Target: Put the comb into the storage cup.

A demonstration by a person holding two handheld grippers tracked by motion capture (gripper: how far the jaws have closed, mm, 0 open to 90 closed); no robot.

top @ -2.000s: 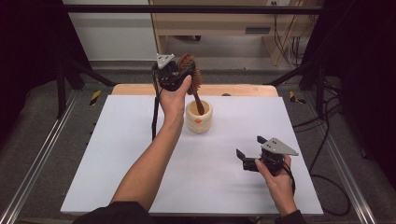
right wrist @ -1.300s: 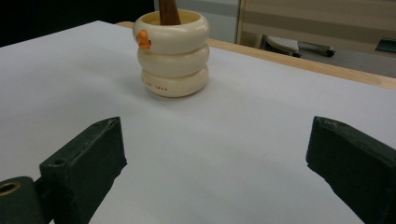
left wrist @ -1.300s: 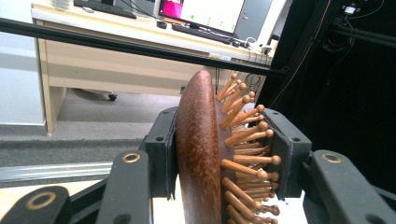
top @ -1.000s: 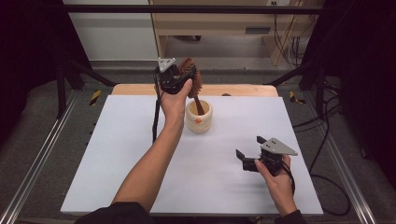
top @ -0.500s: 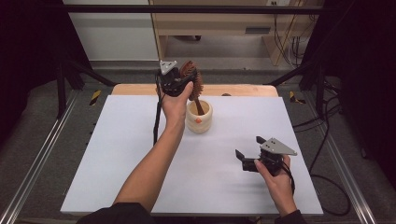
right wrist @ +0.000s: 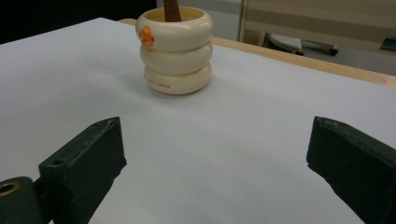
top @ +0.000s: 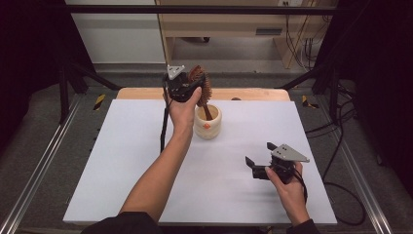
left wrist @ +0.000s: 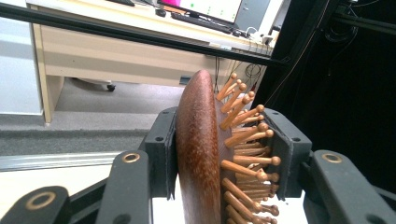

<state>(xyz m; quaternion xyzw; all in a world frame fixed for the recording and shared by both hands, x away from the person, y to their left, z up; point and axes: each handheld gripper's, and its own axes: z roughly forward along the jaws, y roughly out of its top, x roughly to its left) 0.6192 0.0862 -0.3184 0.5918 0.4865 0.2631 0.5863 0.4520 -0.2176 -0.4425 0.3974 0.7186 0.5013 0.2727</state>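
The left tool [top: 187, 87] is pinching the head of a wooden hairbrush [left wrist: 205, 154], one jaw on the smooth back and one against the pegs, likely so the handle hangs straight down. That handle sits inside the cream cup [top: 208, 123] at the far middle of the tabletop [top: 122, 161], directly below the left tool. The right tool [top: 260, 165] rests near the front right, jaws spread and empty, facing the cup [right wrist: 175, 51] from well apart, seemingly just waiting
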